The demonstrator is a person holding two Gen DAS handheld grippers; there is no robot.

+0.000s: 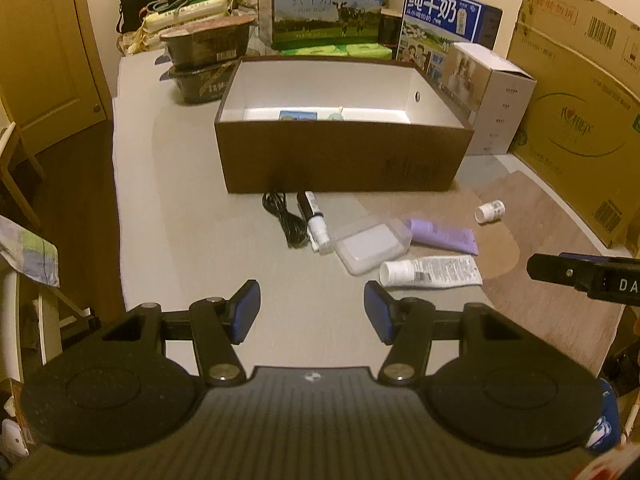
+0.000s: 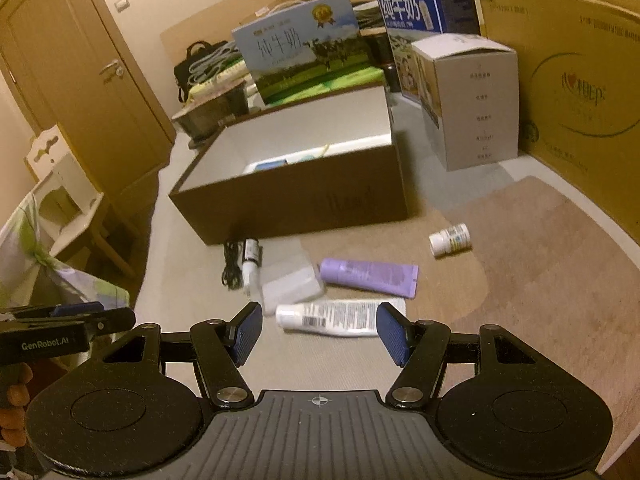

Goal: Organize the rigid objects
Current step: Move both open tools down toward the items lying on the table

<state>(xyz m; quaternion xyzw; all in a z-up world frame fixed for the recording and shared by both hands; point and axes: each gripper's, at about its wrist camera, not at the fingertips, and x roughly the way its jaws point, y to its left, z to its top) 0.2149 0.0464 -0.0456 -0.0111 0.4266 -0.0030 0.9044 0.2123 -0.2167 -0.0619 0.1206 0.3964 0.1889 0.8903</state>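
Both grippers, left [image 1: 312,312] and right [image 2: 320,334], hover spread and empty before the brown box [image 1: 344,160]; white tube [image 2: 340,318], purple tube [image 2: 370,276] lie near it.

Left gripper [image 1: 312,312] tilts downward, jaws apart, nothing between them; right gripper [image 2: 320,334] likewise. Both hover side by side.

The brown box [image 1: 344,160] hides most of its own floor behind its near wall; only the tops of a blue card [image 1: 298,115] and a pale item [image 1: 335,115] show. The big carton [image 1: 580,112] is cut off at the right edge. Its print is too blurred to read.
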